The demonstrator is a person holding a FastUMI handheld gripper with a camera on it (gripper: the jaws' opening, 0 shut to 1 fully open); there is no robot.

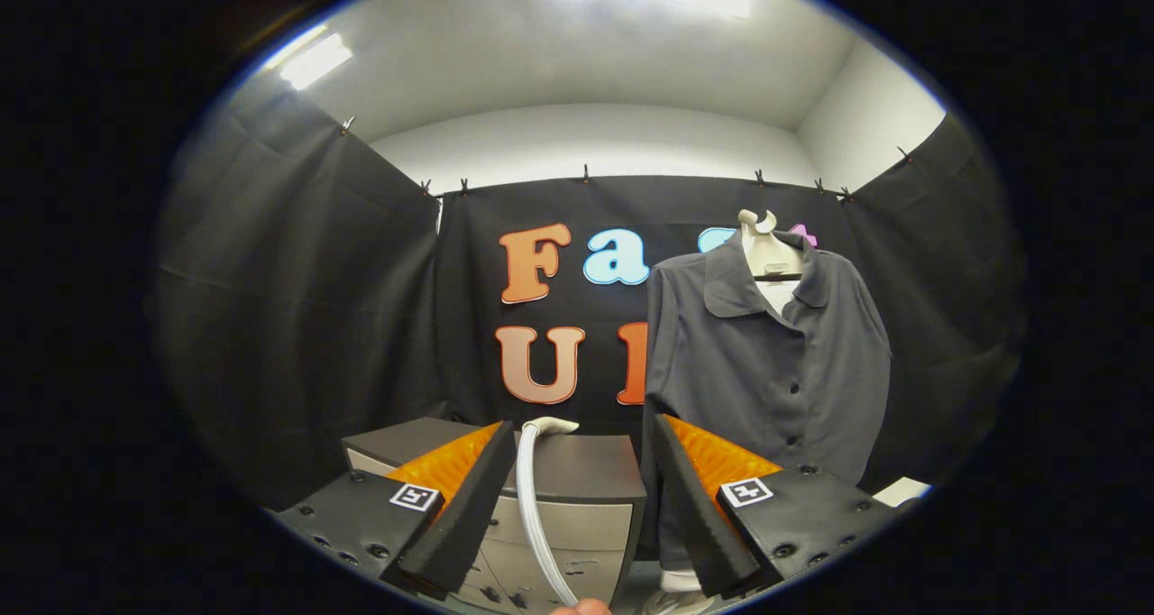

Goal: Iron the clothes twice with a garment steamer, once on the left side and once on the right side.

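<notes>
my tool (584, 507), fingers spread wide and pinching nothing. between the fingers runs the steamer hose (534, 516), a pale ribbed tube that rises from near my fingertip (581, 607) at the bottom of the gap and curves up to the steamer head (552, 426); neither tool finger touches the hose. the steamer head lies on the dark top of the cabinet (577, 507), just ahead of the fingers; the cabinet's light drawer fronts show below it, in the gap between the fingers. ahead of my right finger, and reaching up well above it, hangs the grey shirt (766, 362), buttoned down the front, collar open, on a pale hanger (766, 245) against the black cloth wall (297, 308). the shirt's lower hem drops behind my right finger, beside the cabinet's right edge. beyond my right finger, a small white object (902, 491), too little of it visible to identify.
</notes>
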